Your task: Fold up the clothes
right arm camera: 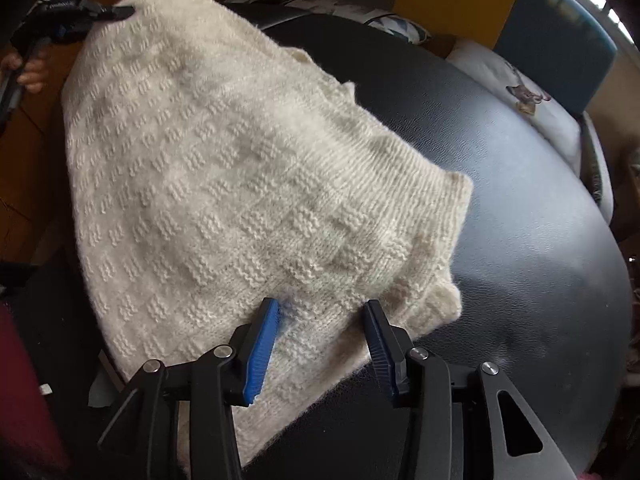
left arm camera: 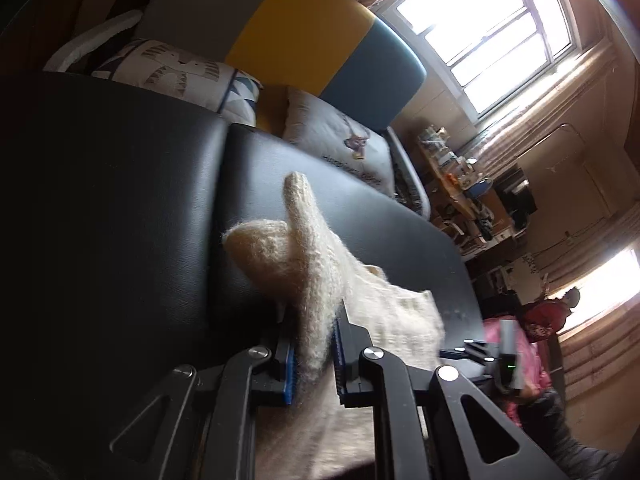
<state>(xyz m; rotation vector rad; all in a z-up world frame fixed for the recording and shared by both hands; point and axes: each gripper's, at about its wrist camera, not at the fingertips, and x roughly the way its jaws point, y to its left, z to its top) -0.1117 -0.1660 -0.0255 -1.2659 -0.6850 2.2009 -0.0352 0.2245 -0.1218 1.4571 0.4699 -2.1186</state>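
Bright barred window (left arm camera: 496, 32) glares above a yellow-and-blue padded headboard (left arm camera: 320, 36), printed white pillows (left arm camera: 340, 140) and cluttered wooden shelf (left arm camera: 460, 176).

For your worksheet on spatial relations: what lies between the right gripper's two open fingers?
In the right wrist view, the cream knitted sweater fills the gap of the right gripper, lying on the black cushion.
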